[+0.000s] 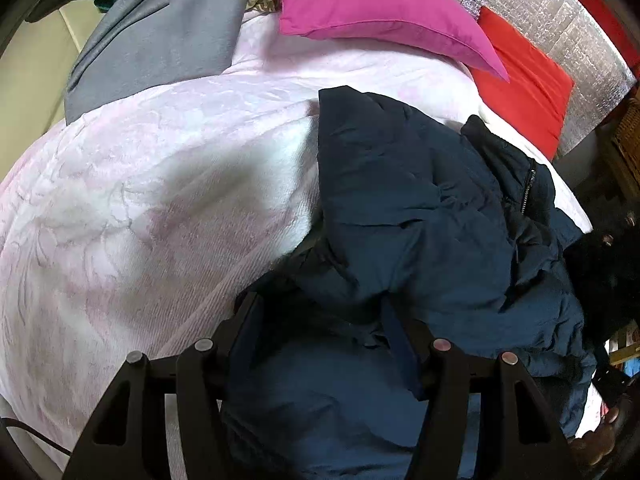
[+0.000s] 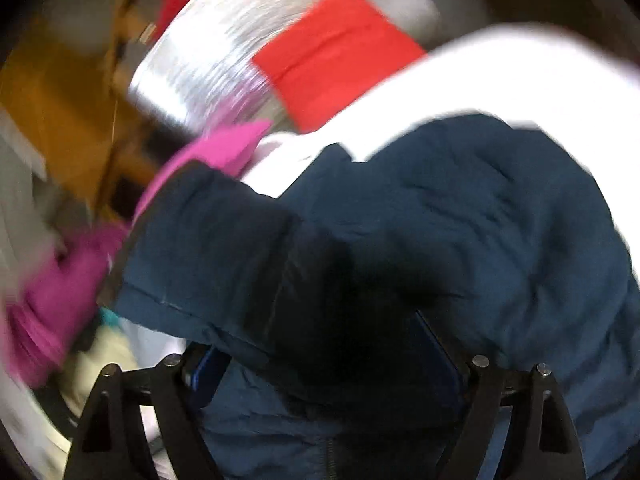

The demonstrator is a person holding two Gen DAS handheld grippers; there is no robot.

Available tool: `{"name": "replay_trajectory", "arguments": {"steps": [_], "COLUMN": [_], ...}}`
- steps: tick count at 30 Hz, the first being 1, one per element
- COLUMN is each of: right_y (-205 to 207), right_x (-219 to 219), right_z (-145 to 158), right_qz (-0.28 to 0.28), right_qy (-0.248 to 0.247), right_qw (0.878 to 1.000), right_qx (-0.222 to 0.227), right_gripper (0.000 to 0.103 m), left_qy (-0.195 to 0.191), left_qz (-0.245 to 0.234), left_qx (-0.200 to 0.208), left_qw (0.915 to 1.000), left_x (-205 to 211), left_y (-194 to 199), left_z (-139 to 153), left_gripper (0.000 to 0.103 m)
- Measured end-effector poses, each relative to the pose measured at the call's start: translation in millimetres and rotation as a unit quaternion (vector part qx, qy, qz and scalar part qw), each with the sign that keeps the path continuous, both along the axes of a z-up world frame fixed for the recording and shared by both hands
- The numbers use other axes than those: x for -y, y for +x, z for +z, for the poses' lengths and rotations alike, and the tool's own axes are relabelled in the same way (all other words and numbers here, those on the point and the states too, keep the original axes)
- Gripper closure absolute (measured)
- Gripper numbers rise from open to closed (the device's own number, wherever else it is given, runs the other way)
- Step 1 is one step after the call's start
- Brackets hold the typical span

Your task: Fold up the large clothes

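Between your left tool's [image 1: 320, 344] prongs at the bottom of the frame, navy jacket [image 1: 420, 208] fabric looks clenched. Your right tool [image 2: 320, 360] is buried in the same jacket; whether it's grasping, you can't tell through the blur. Across the pink bedspread [image 1: 160, 184] the jacket lies bunched, right of centre. You're mid-fold, it seems; next, carry that edge over and flatten.

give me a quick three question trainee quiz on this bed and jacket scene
1. True or false: the navy jacket lies on the pale pink bedspread.
2. Which cushion overlaps the other: pink cushion or red cushion?
3. What grey item lies at the bed's far left corner?

Key: 1 true. 2 the pink one lies over the red one. 3 a grey garment.
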State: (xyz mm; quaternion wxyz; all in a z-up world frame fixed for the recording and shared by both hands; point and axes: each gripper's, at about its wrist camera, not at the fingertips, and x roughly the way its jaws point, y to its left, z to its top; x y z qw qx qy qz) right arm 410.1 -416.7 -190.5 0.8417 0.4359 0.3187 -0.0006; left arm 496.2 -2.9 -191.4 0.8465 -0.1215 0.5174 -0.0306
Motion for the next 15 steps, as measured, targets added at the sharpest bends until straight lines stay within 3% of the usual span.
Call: {"name": "replay_trajectory", "arguments": {"steps": [5,9,11,15], "right_y": [-8.7,-15.8,-19.5,-17.0], "right_x": [37.0,63.8,68.2,71.0], "right_z": [-25.4,-52.5,-57.0,-62.8], "right_qz": [-0.030,-0.064,-0.069,-0.076], "right_qy": [0.104,0.207,0.229,0.208], "right_qw": [0.994,0.976,0.970,0.975], "right_qx": [0.007,0.025,0.033,-0.004], "right_gripper": [0.015,0.015,0.020,0.070], "left_qy": [-0.003,-0.007,0.002,0.028], "left_qz": [0.003,0.005,0.001,-0.006], "left_qx": [-0.001,0.011,0.021,0.023], "left_qw": [1.0000,0.9999,0.9998,0.9993], "left_x": [-0.9,-1.8,0.8,6.8], "left_y": [-3.0,-5.8,-6.7,-5.0], "left_z": [1.1,7.1,10.8,8.4], "left_gripper": [0.041,0.041,0.041,0.041]}}
